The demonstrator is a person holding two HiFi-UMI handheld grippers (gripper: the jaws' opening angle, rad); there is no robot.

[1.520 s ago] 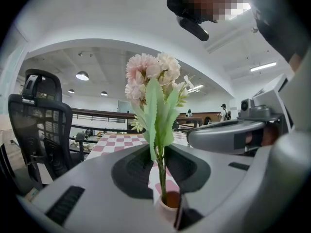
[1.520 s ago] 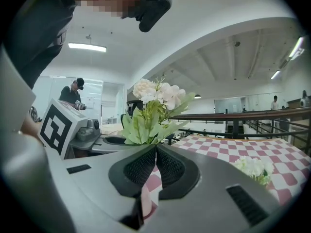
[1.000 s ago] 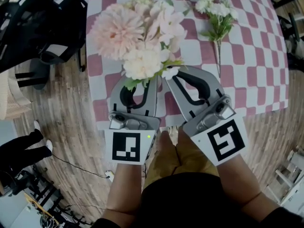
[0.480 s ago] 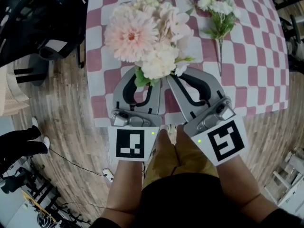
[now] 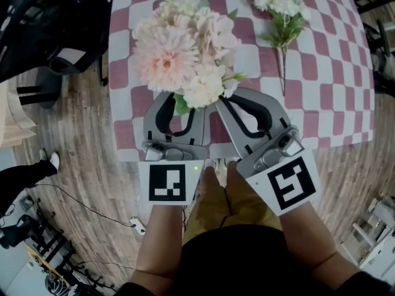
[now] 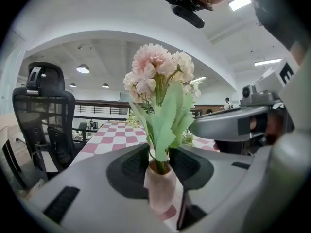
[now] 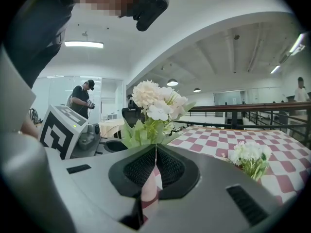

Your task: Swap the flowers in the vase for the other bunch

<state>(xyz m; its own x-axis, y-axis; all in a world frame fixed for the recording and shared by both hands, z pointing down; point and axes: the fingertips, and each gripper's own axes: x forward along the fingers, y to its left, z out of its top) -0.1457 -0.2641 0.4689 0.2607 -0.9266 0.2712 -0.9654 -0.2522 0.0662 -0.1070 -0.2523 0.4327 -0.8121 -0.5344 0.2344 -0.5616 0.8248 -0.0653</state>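
Note:
A bouquet of pink and cream flowers (image 5: 182,54) stands in a small pink vase (image 6: 160,188) near the table's front edge. In the head view the blooms hide the vase. My left gripper (image 6: 159,161) has the vase's neck between its jaws. These have just been opening, and the pads no longer press on it. My right gripper (image 7: 155,152) is shut on nothing, its tips just right of the vase (image 7: 151,188). The other bunch (image 5: 281,14), small white flowers on green stems, lies flat at the far right of the table.
A red-and-white checked cloth (image 5: 333,73) covers the table, whose front edge runs just before the grippers. A black office chair (image 5: 43,23) stands left of the table on the wooden floor. A person (image 7: 80,98) stands far off in the room.
The left jaws have spread wider around the vase. The bouquet has swayed a little and sits slightly farther up the picture. The right gripper has stayed put.

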